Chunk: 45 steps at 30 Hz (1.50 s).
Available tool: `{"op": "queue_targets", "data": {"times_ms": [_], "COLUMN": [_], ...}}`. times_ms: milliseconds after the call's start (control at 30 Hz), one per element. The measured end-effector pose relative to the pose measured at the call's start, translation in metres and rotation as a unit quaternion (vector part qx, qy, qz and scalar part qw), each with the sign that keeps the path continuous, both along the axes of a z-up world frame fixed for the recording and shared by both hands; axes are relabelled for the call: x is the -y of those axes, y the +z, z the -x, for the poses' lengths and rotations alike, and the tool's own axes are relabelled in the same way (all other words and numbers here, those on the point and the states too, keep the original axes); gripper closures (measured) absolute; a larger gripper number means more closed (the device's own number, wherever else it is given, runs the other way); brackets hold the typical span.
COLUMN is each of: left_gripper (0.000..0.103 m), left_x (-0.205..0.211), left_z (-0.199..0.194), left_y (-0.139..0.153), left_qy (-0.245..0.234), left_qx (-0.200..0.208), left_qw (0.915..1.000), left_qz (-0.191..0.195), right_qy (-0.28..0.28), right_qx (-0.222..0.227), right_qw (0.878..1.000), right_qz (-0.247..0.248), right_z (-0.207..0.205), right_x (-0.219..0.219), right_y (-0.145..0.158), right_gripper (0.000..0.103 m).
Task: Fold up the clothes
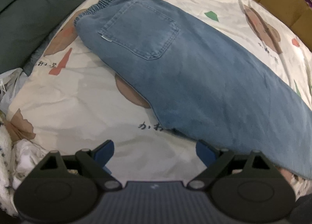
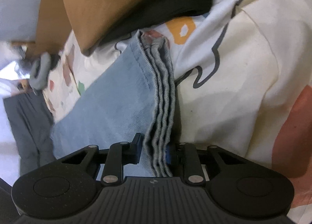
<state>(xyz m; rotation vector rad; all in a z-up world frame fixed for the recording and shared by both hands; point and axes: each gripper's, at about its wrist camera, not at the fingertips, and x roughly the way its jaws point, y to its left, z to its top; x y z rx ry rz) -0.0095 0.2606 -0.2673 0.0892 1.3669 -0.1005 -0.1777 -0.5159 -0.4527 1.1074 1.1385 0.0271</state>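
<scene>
Jeans (image 1: 185, 71) stretch from 11 to 4 o'clock; right gripper (image 2: 153, 150) clamps their stacked hems, left gripper (image 1: 154, 151) gapes, holding nothing.

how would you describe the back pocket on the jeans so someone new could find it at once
Start from the cream printed bedsheet, where the light blue denim jeans lie flat, running diagonally. Near their gathered elastic waistband sits the stitched square patch pocket. It is the only outlined panel on the plain denim, with a small pale tag at one edge.
</scene>
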Motion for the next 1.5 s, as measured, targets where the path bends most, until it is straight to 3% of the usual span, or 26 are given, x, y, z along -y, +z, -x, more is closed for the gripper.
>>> {"op": "queue_targets", "data": {"times_ms": [100,133,267,567,1100,1500], "left_gripper": [0.010,0.010,0.010,0.010,0.010,0.010], "left_x": [0.003,0.004,0.012,0.031,0.062,0.092], "left_z": [-0.006,-0.008,-0.015,-0.020,-0.029,-0.038], "left_y": [-0.002,-0.002,-0.003,-0.006,-0.002,-0.013], "left_qy": [-0.003,-0.003,-0.009,-0.022,-0.048,-0.087], "left_qx": [0.005,0.007,0.017,0.026,0.044,0.036], "left_qw": [1.0000,1.0000,0.9997,0.9987,0.9931,0.9834], "left_qz": [0.002,0.003,0.016,0.039,0.097,0.155], "right_qy": [0.017,0.026,0.050,0.073,0.090,0.106], "right_qx": [-0.013,-0.014,-0.023,-0.027,0.098,0.140], "right_qw": [1.000,0.999,0.997,0.994,0.986,0.976], "right_qz": [0.020,0.029,0.057,0.080,0.102,0.127], "right_z": [-0.004,-0.006,-0.010,-0.012,-0.013,-0.036], "right_x": [-0.002,-0.004,-0.009,-0.013,-0.025,-0.024], "right_y": [0.003,0.006,0.022,0.088,0.254,0.332], "right_gripper": [0.087,0.093,0.094,0.094,0.095,0.096]}}
